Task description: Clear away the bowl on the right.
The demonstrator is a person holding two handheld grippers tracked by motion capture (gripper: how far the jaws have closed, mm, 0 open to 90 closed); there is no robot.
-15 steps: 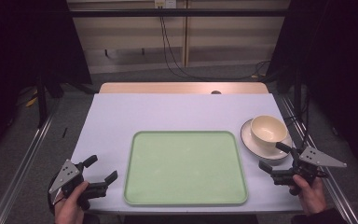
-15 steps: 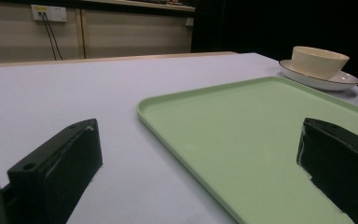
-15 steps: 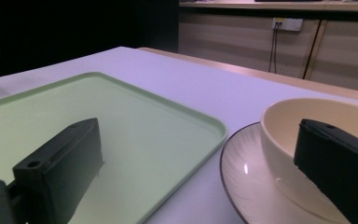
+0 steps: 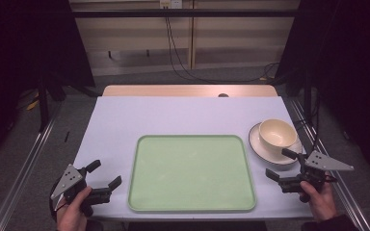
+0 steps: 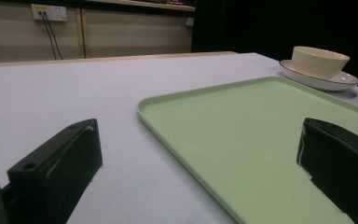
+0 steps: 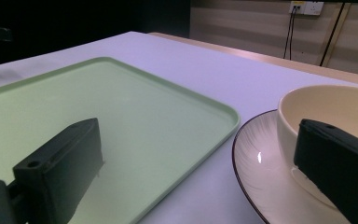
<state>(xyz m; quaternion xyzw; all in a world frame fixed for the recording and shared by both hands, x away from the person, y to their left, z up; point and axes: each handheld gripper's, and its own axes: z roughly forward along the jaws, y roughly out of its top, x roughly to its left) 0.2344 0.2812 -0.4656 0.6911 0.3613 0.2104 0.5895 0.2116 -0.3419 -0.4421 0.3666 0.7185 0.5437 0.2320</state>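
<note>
Bowl [image 4: 277, 136] sits untouched on its plate [image 4: 256, 143]; both tongs, left [image 4: 105, 176] and right [image 4: 282, 165], remain apart, barely moved, nothing grasped yet.

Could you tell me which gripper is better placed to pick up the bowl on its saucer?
The right gripper, probably. It is open right beside the saucer holding the bowl, while the left gripper sits across the green tray.

Pale green tray [image 4: 191, 173], cream bowl [image 4: 277, 135] (dark-rimmed white saucer [image 4: 257, 144]).
</note>
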